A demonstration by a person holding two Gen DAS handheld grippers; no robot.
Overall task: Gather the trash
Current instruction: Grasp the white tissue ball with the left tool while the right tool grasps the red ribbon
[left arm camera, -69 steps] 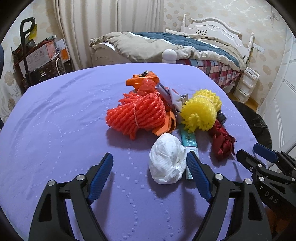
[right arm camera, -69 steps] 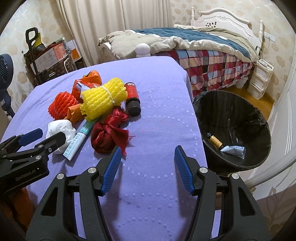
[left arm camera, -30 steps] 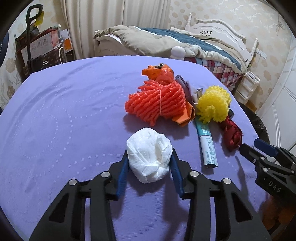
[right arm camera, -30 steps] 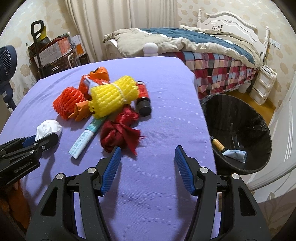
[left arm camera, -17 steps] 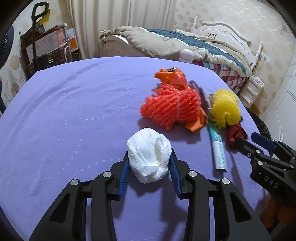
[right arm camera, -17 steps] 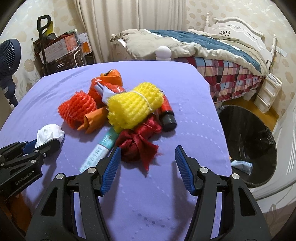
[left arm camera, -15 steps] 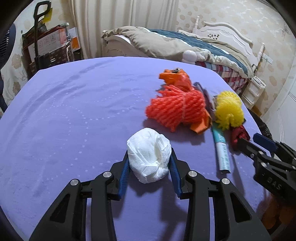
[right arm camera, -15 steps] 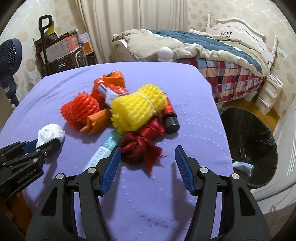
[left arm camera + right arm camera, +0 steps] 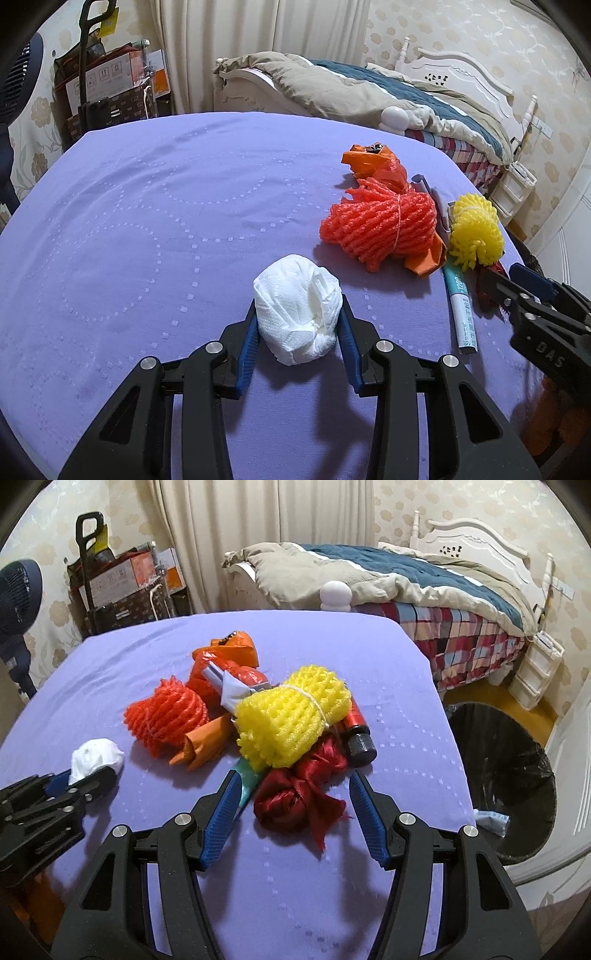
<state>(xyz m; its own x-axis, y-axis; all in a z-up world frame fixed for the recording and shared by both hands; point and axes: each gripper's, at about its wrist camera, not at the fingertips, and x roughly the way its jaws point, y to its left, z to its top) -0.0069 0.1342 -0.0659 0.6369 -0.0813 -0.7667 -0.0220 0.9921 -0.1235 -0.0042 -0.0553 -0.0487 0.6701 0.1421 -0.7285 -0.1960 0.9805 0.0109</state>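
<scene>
My left gripper (image 9: 297, 325) is shut on a crumpled white paper ball (image 9: 297, 314) above the purple table; the ball also shows in the right wrist view (image 9: 96, 759). My right gripper (image 9: 293, 801) is open, its fingers either side of a dark red mesh bundle (image 9: 295, 797). Behind that lie a yellow foam net (image 9: 291, 720), an orange foam net (image 9: 166, 718), an orange bag (image 9: 225, 657), a red bottle with a black cap (image 9: 358, 734) and a teal tube (image 9: 460, 306). The black-lined trash bin (image 9: 506, 771) stands right of the table.
The purple tablecloth (image 9: 147, 221) covers the table. A bed (image 9: 406, 587) stands behind it. Boxes and a cart (image 9: 122, 583) are at the back left, a fan (image 9: 18, 590) at far left. White drawers (image 9: 539, 668) stand by the bin.
My left gripper closed on the white paper ball and carried it left, away from the pile. My right gripper moved forward and left until the red mesh bundle lay between its open fingers.
</scene>
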